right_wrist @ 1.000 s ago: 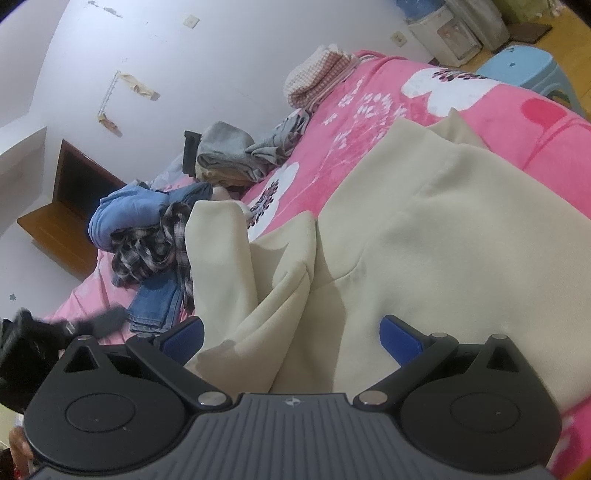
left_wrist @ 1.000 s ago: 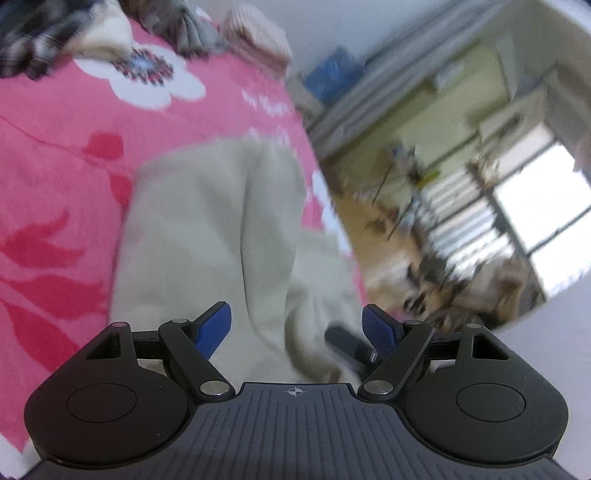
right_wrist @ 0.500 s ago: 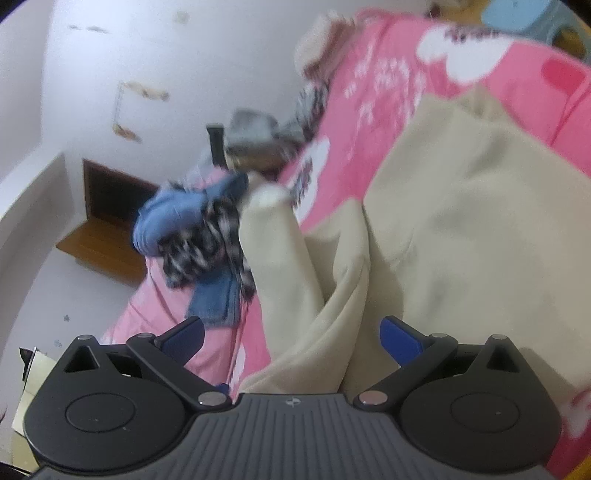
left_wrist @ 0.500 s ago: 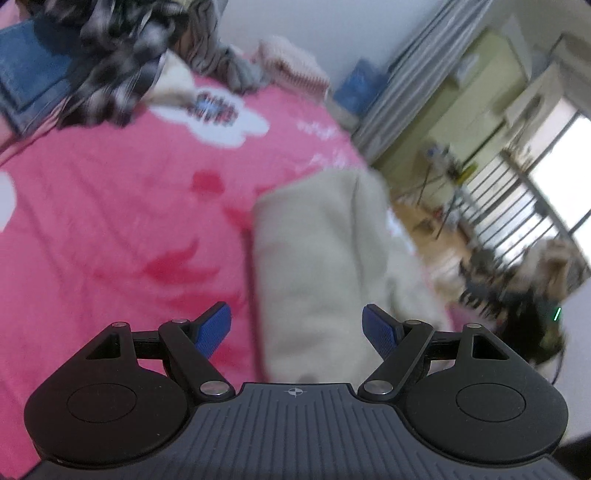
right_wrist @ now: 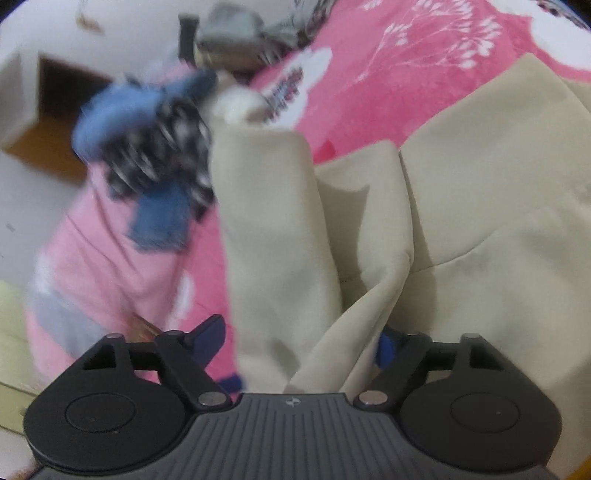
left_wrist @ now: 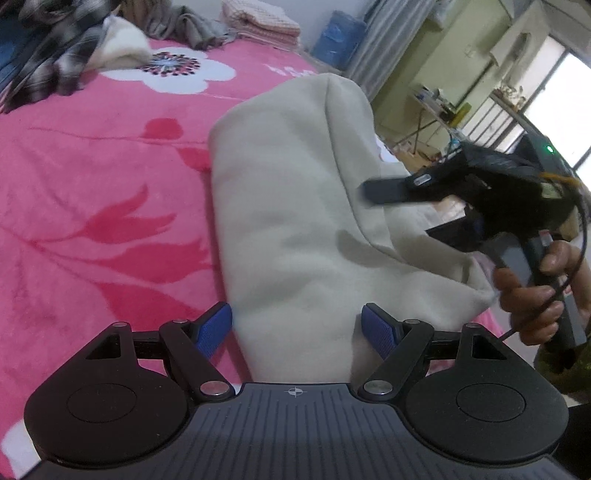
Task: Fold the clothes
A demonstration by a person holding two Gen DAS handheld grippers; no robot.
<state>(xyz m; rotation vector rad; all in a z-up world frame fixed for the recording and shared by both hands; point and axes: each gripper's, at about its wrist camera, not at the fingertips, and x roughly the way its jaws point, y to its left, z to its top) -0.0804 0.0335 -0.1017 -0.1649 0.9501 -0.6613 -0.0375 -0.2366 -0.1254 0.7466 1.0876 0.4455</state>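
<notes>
A cream garment (left_wrist: 291, 206) lies folded lengthwise on the pink floral bedspread (left_wrist: 92, 206). My left gripper (left_wrist: 297, 328) is open at its near end, the cloth lying between the blue pads (left_wrist: 216, 326) without being pressed. In the left wrist view my right gripper (left_wrist: 399, 212), held by a hand (left_wrist: 532, 295), reaches over the garment's right edge. In the right wrist view the right gripper (right_wrist: 299, 338) is closing around a raised fold of the cream garment (right_wrist: 480, 221). Its left pad (right_wrist: 210, 332) stands off the cloth; the right pad is mostly hidden by it.
A pile of clothes sits at the bed's far end: a plaid shirt (left_wrist: 48, 62), blue denim (right_wrist: 159, 218), grey clothes (left_wrist: 184, 26) and a folded pink stack (left_wrist: 262, 18). The bed's edge runs on the right, with room furniture (left_wrist: 443, 107) beyond.
The left gripper has turned and sunk toward the garment's near end, and the right gripper has come into its view. The right gripper slid along the garment onto a fold, its jaws narrowing.
</notes>
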